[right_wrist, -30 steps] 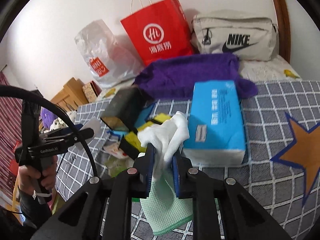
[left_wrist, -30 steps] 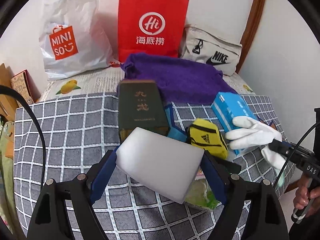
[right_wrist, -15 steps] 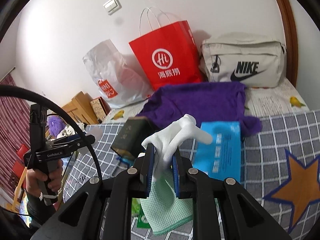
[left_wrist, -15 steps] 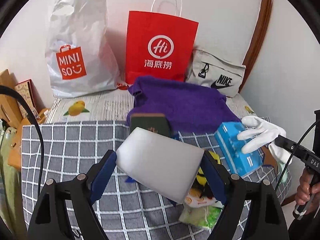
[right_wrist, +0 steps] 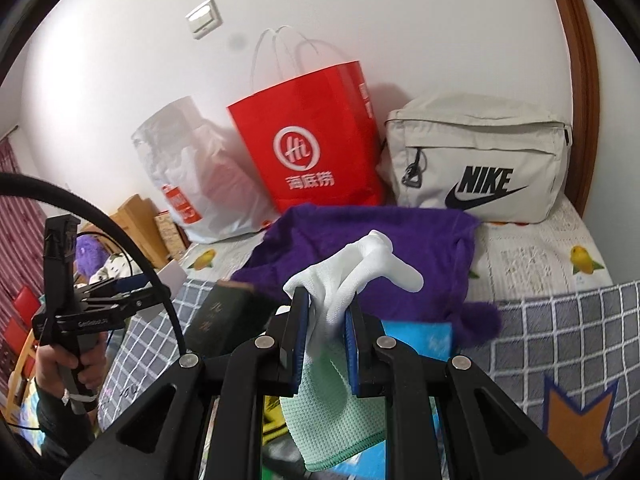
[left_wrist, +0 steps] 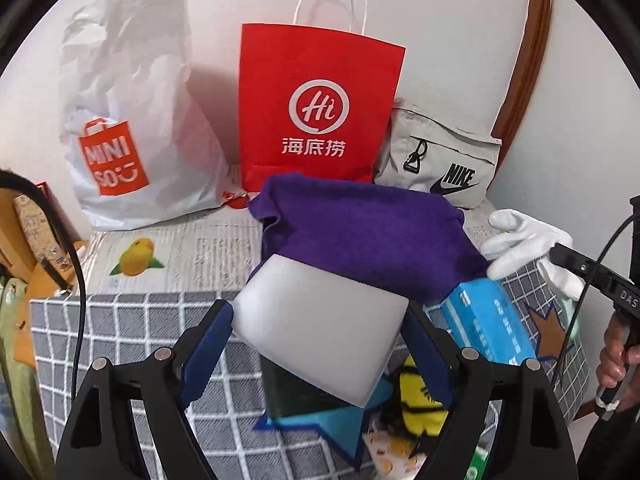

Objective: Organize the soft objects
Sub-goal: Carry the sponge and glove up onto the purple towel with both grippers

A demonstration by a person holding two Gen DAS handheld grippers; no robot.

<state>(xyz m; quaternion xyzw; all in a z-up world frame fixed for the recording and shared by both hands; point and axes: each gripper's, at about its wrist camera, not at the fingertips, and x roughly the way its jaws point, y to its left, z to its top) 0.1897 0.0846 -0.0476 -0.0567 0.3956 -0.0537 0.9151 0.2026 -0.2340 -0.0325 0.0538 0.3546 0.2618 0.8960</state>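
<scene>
The left gripper (left_wrist: 318, 330) is clamped across a white foam block (left_wrist: 320, 324), its 2 blue pads pressing the block's ends, and holds it in the air above a grey checked blanket (left_wrist: 120, 328). The right gripper (right_wrist: 327, 338) is closed tight on a white glove (right_wrist: 356, 270), whose fingers stick up past the tips while its pale green cuff (right_wrist: 332, 416) hangs below the jaws. Under the block lie a dark green box (left_wrist: 292, 394), a yellow pouch (left_wrist: 418, 394) and a blue tissue pack (left_wrist: 486, 324). A purple towel (left_wrist: 368, 232) is spread behind them on the bed. Against the wall stand 3 bags: a white plastic bag (left_wrist: 132, 128), a red paper bag (left_wrist: 316, 108) and a grey Nike bag (left_wrist: 440, 160). A hand (right_wrist: 70, 364) grips the left gripper's handle.
</scene>
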